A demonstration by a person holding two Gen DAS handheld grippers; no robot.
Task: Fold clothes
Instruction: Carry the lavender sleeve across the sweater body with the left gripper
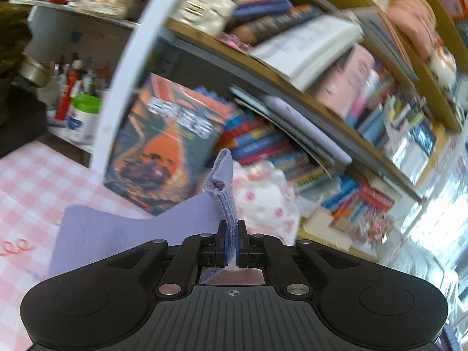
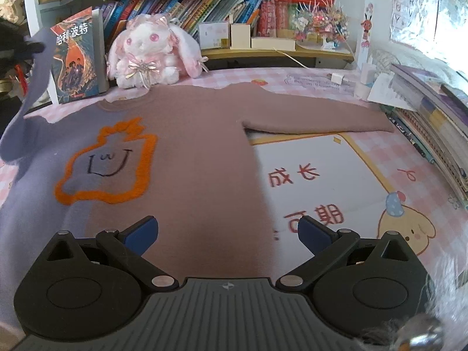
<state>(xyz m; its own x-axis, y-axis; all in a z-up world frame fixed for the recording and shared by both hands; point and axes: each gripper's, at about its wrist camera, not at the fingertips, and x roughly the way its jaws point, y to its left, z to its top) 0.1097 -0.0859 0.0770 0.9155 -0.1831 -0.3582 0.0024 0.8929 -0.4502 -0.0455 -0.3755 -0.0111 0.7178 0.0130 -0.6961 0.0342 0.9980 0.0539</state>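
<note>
A two-tone sweater [image 2: 187, 152], lilac on its left half and dusty pink on its right, lies flat on the desk with an orange outlined smiley patch [image 2: 108, 163]. Its pink sleeve [image 2: 316, 120] stretches out to the right. My left gripper [image 1: 232, 244] is shut on the ribbed cuff of the lilac sleeve [image 1: 223, 187], lifted off the desk; the lilac cloth [image 1: 117, 231] trails down to the left. That raised sleeve [image 2: 29, 87] shows at the left of the right wrist view. My right gripper [image 2: 228, 234] hangs open over the sweater's lower hem.
A plush rabbit [image 2: 149, 55] and an upright book [image 2: 77, 58] stand behind the collar. Shelves of books [image 2: 204, 3] fill the back. A book stack [image 2: 433, 125] borders the right edge. The pink checked desk mat [image 2: 336, 181] shows right of the sweater.
</note>
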